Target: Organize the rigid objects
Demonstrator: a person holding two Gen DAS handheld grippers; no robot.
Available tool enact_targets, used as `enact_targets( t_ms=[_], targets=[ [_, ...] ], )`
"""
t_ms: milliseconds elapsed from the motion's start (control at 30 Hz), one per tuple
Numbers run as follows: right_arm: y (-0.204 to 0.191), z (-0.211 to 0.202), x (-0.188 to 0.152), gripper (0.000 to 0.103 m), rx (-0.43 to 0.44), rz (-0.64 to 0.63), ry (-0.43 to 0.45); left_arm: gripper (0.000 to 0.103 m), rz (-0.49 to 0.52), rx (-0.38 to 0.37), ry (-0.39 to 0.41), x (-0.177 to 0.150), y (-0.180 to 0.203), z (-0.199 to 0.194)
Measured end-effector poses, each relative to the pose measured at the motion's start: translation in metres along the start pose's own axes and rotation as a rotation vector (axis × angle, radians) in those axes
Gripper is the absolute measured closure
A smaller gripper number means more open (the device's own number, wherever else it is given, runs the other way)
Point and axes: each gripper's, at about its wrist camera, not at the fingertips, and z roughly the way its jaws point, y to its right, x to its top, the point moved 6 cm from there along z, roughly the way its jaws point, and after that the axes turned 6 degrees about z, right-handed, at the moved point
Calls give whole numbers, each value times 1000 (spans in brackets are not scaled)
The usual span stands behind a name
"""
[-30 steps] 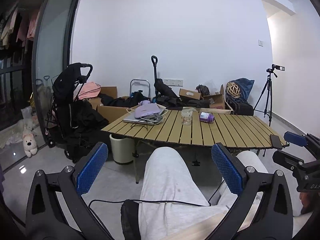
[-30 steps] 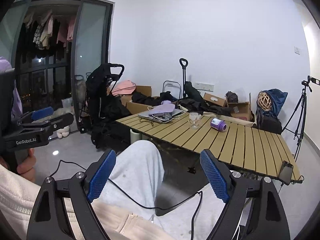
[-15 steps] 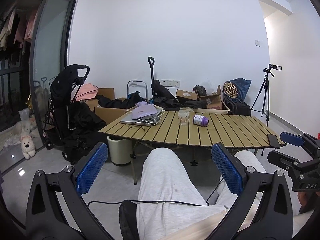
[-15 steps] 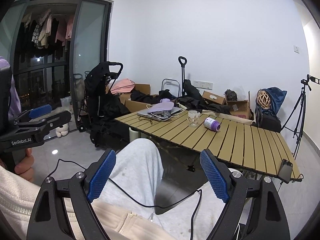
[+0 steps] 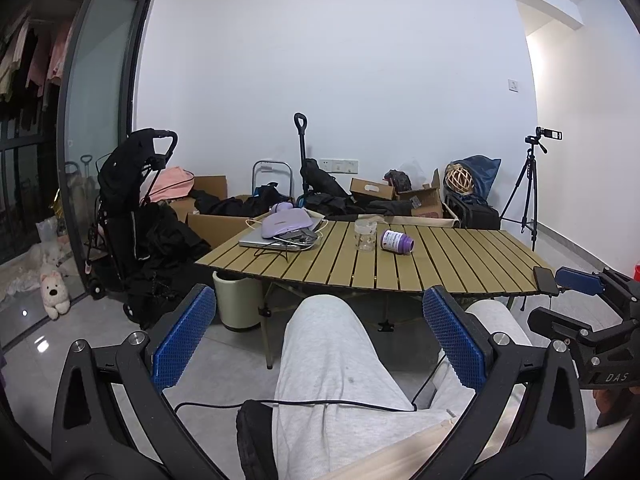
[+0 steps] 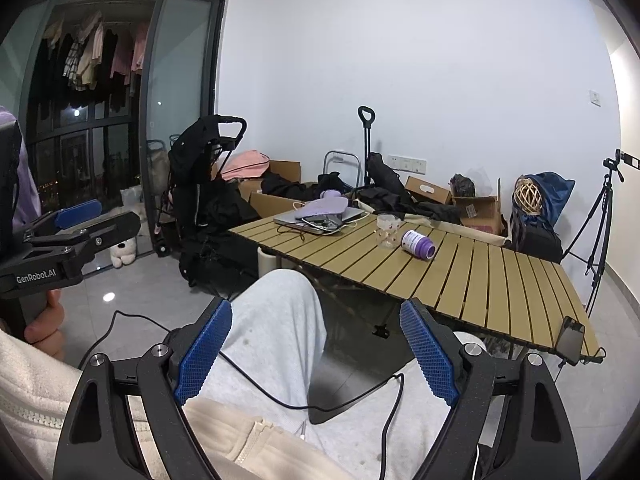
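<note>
A purple bottle [image 5: 397,241] lies on its side on the slatted wooden table [image 5: 460,268], next to an upright clear glass jar [image 5: 365,235]. Both also show in the right wrist view, the bottle [image 6: 418,244] and the jar [image 6: 387,230]. My left gripper [image 5: 318,338] is open and empty, held over the person's grey-trousered knee, well short of the table. My right gripper [image 6: 316,354] is open and empty too, above the lap. Each gripper shows at the edge of the other's view.
A laptop with a purple pouch and cables [image 5: 286,230] lies at the table's far left. A black phone [image 5: 545,280] rests on the near right edge. A black stroller [image 5: 128,208], boxes, bags, a white bin [image 5: 236,300] and a tripod [image 5: 528,192] surround the table.
Both grippers have tilted slightly, so the table sits a little higher and nearer in view. Both stay open and empty; nothing on the table moved.
</note>
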Motion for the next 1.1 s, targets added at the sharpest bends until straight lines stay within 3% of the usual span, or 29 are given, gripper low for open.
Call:
enact_targets(
  t_ms=[1100],
  targets=[
    [-2, 2, -1, 13, -7, 6, 0, 0, 3, -5, 3, -2, 2, 1]
  ],
)
